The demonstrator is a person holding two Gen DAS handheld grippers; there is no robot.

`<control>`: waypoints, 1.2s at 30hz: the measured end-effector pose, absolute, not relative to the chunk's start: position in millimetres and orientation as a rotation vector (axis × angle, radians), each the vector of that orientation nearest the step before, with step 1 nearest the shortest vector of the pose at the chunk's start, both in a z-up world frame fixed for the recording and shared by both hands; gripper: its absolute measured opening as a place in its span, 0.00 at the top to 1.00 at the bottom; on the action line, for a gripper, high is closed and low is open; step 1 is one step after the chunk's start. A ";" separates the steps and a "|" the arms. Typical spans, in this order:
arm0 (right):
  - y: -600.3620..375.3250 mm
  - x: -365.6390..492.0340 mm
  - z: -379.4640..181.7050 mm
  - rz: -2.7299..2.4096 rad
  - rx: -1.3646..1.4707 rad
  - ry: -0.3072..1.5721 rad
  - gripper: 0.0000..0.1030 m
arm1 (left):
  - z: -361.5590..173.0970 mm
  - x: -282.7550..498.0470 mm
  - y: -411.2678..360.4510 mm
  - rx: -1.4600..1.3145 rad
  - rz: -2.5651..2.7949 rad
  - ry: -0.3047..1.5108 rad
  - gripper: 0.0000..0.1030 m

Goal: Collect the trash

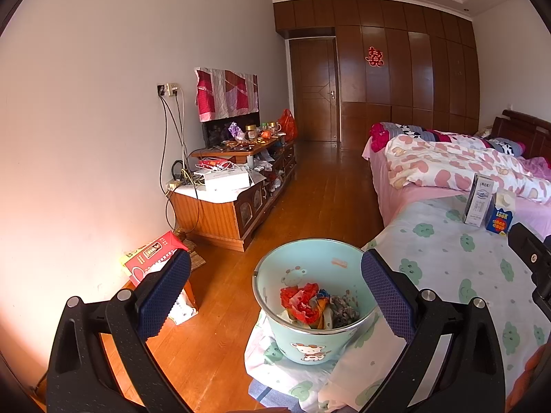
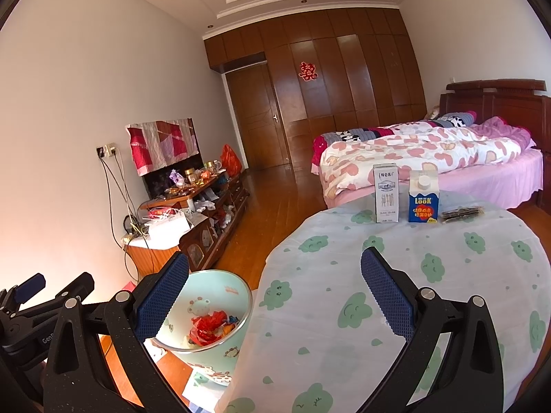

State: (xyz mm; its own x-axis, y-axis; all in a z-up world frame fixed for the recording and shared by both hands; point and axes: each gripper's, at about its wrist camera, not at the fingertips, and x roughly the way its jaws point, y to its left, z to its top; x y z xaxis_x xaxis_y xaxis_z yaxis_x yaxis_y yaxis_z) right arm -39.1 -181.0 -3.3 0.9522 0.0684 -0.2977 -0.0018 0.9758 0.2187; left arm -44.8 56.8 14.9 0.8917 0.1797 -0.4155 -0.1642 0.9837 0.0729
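While both grippers hang wide open and empty, the right gripper [image 2: 275, 296] faces the white milk carton [image 2: 386, 193], blue carton [image 2: 423, 197] and dark wrapper [image 2: 461, 212] at upper right of the surface [image 2: 344, 309]. The bin [image 1: 311, 301] (already holding scraps) sits lower centre beneath the left gripper [image 1: 275, 296]; next, I'd judge, reach and pinch a carton.

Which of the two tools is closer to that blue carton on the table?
Right. The right tool faces the blue carton across the table; the left tool hovers over the bin, off to the side.

A white milk carton [image 2: 386, 193] stands left of a blue capped carton [image 2: 423, 197] at the far edge of the cloth-covered round bench [image 2: 396, 303]. A dark flat packet [image 2: 462, 212] lies right of them. The pale-green trash bucket [image 2: 220, 347] sits left of the bench, wrappers [image 2: 210, 328] inside.
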 end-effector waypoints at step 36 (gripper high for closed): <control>-180.9 -34.1 -8.1 -0.009 0.238 0.321 0.05 | 14.6 -37.9 45.8 0.006 0.099 0.458 0.07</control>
